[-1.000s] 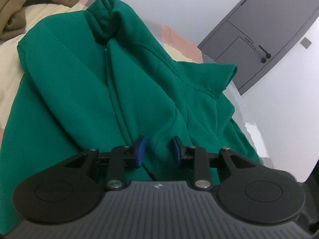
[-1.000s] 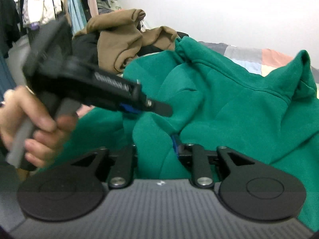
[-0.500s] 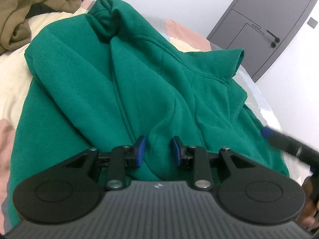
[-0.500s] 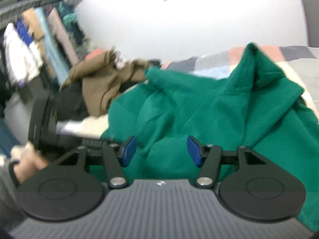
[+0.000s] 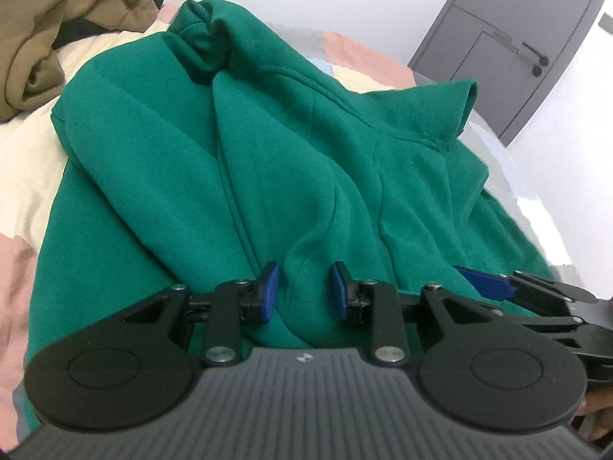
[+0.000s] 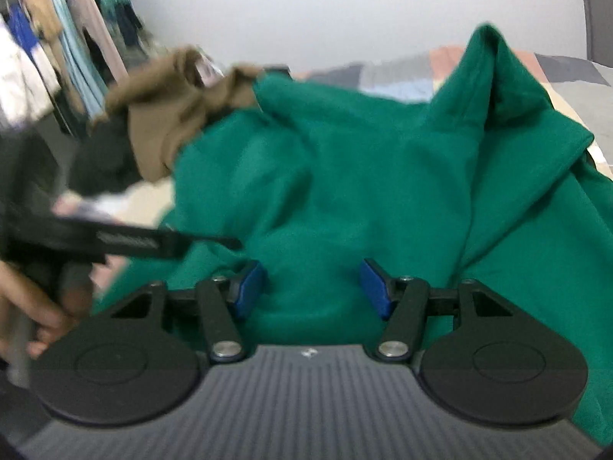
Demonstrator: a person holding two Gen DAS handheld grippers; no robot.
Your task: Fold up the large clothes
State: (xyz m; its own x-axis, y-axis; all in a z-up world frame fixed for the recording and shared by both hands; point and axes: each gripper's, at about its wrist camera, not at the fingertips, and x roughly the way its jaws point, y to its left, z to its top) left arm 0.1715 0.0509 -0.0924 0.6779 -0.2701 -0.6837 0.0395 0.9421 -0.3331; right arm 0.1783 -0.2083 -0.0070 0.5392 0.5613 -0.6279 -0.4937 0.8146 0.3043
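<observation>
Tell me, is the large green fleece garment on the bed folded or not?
Not folded: the large green fleece garment lies rumpled in loose ridges, with one part sticking up.

The green sweatshirt [image 5: 291, 145] is a thick, plain fleece garment, lying crumpled across a bed [image 5: 27, 161] with a cream, pink and grey patchwork cover. In the left wrist view it fills the frame — one bunched knot of cloth rises at 12 o'clock, and a ribbed cuff or hem stands up at 2 o'clock. A long seam runs from the knot down toward 6 o'clock, with soft folds either side. In the right wrist view the sweatshirt [image 6: 345, 176] peaks at 1 o'clock — that picture is blurred, so finer creases cannot be told.
</observation>
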